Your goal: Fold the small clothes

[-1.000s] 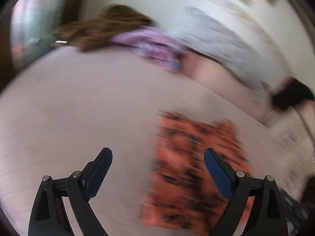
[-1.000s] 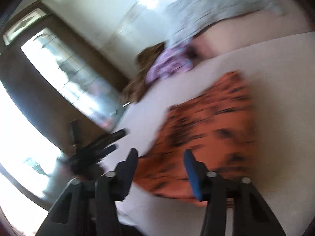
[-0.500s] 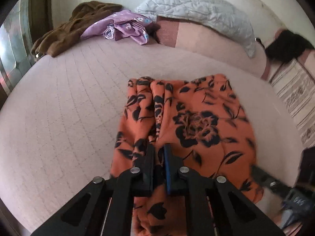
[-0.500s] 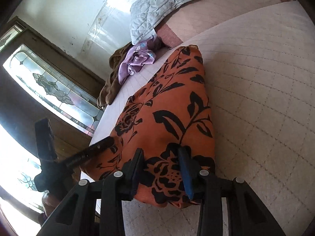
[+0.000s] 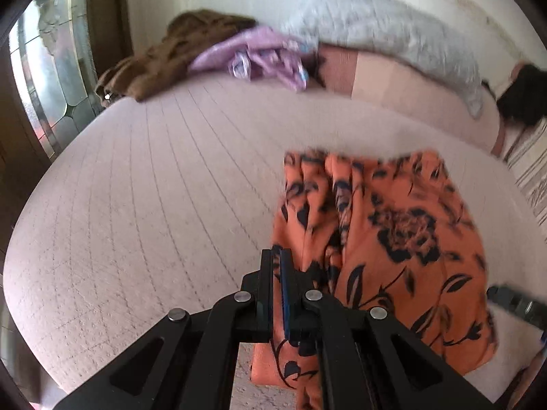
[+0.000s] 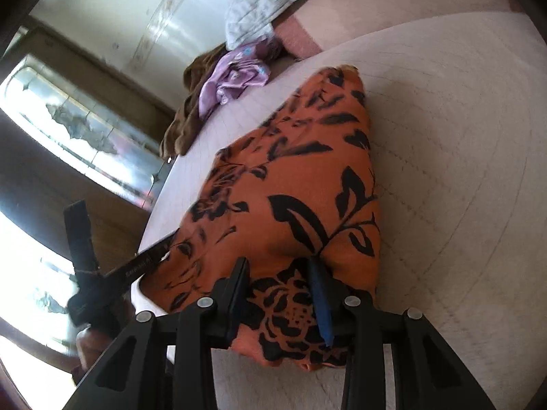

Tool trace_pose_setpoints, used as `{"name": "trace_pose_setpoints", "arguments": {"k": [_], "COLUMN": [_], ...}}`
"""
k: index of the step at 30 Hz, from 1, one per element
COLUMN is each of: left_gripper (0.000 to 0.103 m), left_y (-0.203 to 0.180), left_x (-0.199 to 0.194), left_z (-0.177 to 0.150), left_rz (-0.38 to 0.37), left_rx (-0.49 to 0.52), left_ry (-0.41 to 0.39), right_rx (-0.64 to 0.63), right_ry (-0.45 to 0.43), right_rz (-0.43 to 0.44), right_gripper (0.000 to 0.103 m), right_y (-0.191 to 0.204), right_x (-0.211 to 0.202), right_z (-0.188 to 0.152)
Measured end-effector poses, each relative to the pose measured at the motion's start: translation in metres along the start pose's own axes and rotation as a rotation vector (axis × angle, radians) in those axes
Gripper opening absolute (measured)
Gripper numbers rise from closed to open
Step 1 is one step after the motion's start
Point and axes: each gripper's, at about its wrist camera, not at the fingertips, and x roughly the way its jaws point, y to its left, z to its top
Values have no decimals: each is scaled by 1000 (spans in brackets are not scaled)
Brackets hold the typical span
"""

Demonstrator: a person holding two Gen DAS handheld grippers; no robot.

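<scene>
An orange garment with black flowers (image 5: 383,239) lies folded on the pale quilted bed (image 5: 154,205). My left gripper (image 5: 278,259) is shut on the garment's near left edge, with cloth pinched between its jaws. In the right wrist view the same garment (image 6: 294,188) lies flat, and my right gripper (image 6: 278,270) straddles its near edge with the jaws partly apart and the cloth between them. The left gripper's arm (image 6: 143,263) shows at the garment's left side.
A brown garment (image 5: 164,58), a purple garment (image 5: 259,54) and a grey quilted pillow (image 5: 383,30) lie at the far end of the bed. A stained-glass window (image 5: 44,68) is at the left. A dark object (image 5: 523,99) and striped cloth (image 5: 533,177) sit at the right.
My left gripper went from wide open to shut on the garment's left edge and has shifted left with it. My right gripper moved in over the near edge and stays there.
</scene>
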Motion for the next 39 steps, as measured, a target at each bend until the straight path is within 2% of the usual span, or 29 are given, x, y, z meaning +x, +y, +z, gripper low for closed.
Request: {"name": "trace_pose_setpoints", "arguments": {"k": [2,4,5,7,8,9,11,12,14,17,21,24,25,26,27,28,30,32,35,38,39], "left_gripper": [4,5,10,30,45,52,56,56,57,57,57,61,63,68,73,75,84,85,85,85,84], "left_y": [0,-7,-15,-25,-31,-39,-43,-44,-45,-38,-32,-36,-37,-39,-41,-41,-38,-28,-17,-23,-27], "left_x": [-10,-19,-21,-18,-14,-3,13,16,12,10,12,16,18,20,20,20,20,21,20,6,-3], "left_z": [2,-1,-3,-7,-10,-14,-23,-27,-26,-25,-25,-28,-29,-30,-32,-33,-34,-32,-28,-29,-31], "left_rz": [-53,-97,-105,-92,-81,-48,15,23,23,-13,-38,-17,-1,15,31,41,53,19,-29,21,44], "left_rx": [-11,10,38,89,110,152,210,222,230,195,173,208,219,230,246,255,247,193,117,156,180], "left_ry": [-31,-58,-61,-40,-23,18,86,94,82,94,103,97,95,94,81,72,63,90,119,59,17], "right_rx": [10,12,12,24,38,63,137,194,244,242,200,175,181,190,201,202,221,224,140,76,56], "right_ry": [-61,-110,-117,-107,-95,-84,-29,23,5,36,16,51,108,148,134,103,114,118,78,44,28], "right_rz": [35,25,8,-20,-28,-40,-62,-70,-55,-79,-43,-79,-119,-152,-146,-139,-137,-119,-99,-77,-74], "right_gripper": [41,41,41,41,41,41,41,36,35,38,38,38,38,39,38,38,38,38,40,40,39], "right_y": [2,5,6,2,-2,-8,-27,-42,-52,-42,-18,-6,-8,-14,-18,-17,-16,-15,-4,11,15], "right_x": [-19,-28,-26,-11,-2,8,44,66,75,70,63,87,109,120,126,122,116,100,56,17,2], "right_z": [15,36,45,66,73,78,86,85,84,95,116,128,129,125,123,125,127,124,107,84,72]}}
